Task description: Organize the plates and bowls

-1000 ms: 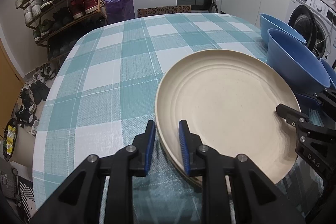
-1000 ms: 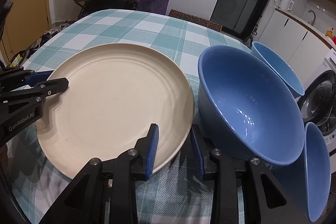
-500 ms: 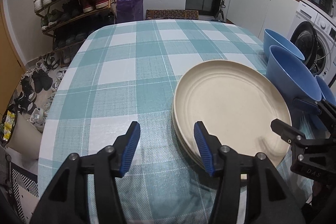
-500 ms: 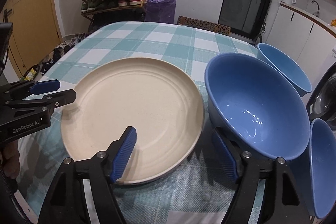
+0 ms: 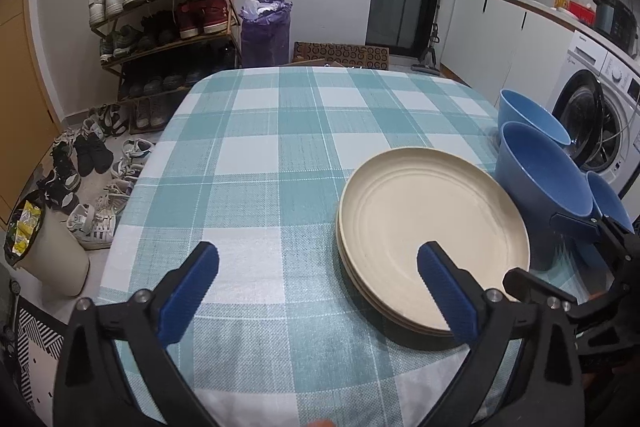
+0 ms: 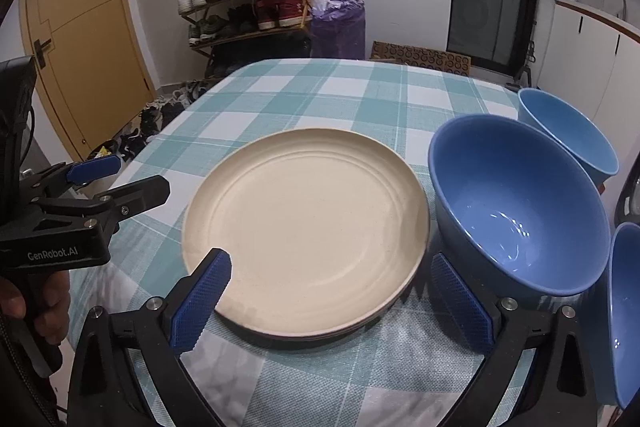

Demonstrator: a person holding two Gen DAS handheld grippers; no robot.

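Two grippers I hold spread, gripping nothing: left [image 5: 318,271], right [image 6: 338,289] | cream plates [image 6: 304,227] stacked on table [image 5: 280,155] | three blue bowls [image 6: 516,203] just right of stack, nearest touching it

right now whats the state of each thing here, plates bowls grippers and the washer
left gripper: open, empty
right gripper: open, empty
cream plates: stacked flat on the table, free of both grippers
middle blue bowl: upright, empty, beside the plates
far blue bowl: upright, empty as far as shows
near blue bowl: partly out of frame, cannot tell fully
washing machine door: open
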